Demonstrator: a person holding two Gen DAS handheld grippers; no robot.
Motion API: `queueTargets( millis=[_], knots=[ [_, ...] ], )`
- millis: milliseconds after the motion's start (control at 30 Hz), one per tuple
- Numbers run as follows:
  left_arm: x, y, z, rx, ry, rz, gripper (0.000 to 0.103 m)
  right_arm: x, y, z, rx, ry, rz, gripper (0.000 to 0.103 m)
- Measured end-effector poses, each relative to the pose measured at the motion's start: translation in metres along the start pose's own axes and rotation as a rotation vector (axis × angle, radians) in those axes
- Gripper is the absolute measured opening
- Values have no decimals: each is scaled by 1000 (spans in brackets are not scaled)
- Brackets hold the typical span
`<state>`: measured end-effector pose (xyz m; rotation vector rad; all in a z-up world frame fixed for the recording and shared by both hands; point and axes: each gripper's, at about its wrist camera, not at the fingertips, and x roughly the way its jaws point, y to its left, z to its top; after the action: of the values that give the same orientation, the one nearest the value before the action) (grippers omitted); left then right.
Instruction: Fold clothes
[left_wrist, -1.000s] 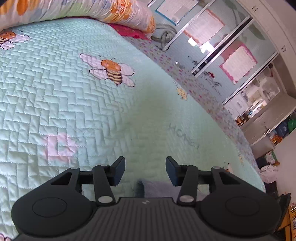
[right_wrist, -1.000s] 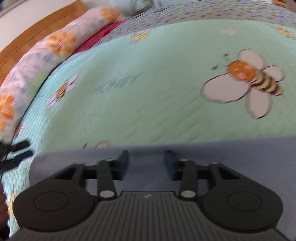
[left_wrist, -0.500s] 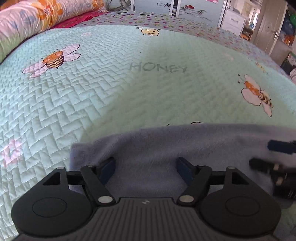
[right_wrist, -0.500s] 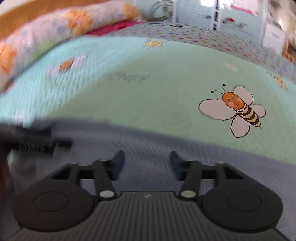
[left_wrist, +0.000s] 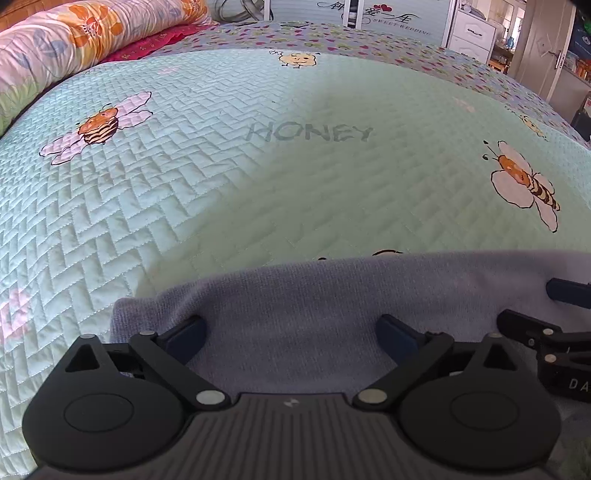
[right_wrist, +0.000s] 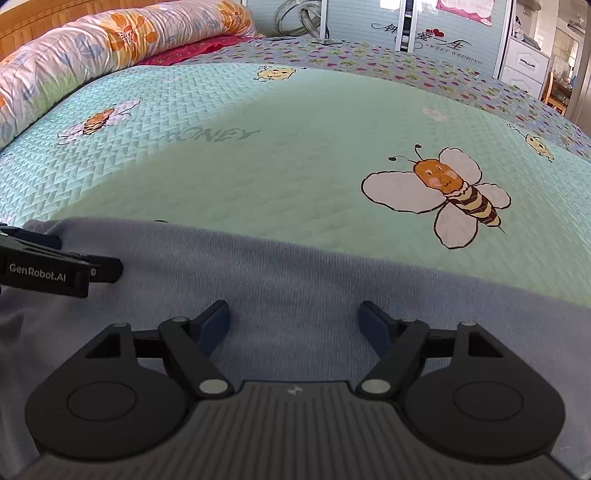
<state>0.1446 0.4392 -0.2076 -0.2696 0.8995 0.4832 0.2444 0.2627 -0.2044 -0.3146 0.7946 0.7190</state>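
A blue-grey garment (left_wrist: 332, 295) (right_wrist: 295, 280) lies flat on the near part of the green quilted bedspread (left_wrist: 258, 184) (right_wrist: 277, 166). My left gripper (left_wrist: 291, 334) hovers over the garment's left end, jaws opening wide, nothing pinched between them. My right gripper (right_wrist: 294, 325) is over the garment further right, jaws also opening, pads not pressing the cloth. The right gripper's fingers (left_wrist: 524, 321) show at the right edge of the left wrist view. In the right wrist view the left gripper's fingers (right_wrist: 107, 267) reach in from the left edge.
The bedspread carries bee prints (right_wrist: 443, 195) and the word HONEY (left_wrist: 310, 133). A floral rolled duvet (left_wrist: 74, 40) lies along the far left. Wardrobe doors (right_wrist: 424, 29) and white drawers (left_wrist: 476, 29) stand beyond the bed.
Both grippers opened their jaws wider. The left wrist view swung from the far bedspread round onto the garment's left end; the right view steadied over the garment.
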Motion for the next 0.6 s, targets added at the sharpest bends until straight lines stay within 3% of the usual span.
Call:
queueTargets(
  millis=[433, 600],
  knots=[
    [5, -1, 6, -1, -4, 4, 103, 15, 2, 17, 11, 17, -9, 86],
    [3, -1, 4, 3, 1, -1, 103, -11, -3, 11, 54, -14, 32, 85]
  ],
)
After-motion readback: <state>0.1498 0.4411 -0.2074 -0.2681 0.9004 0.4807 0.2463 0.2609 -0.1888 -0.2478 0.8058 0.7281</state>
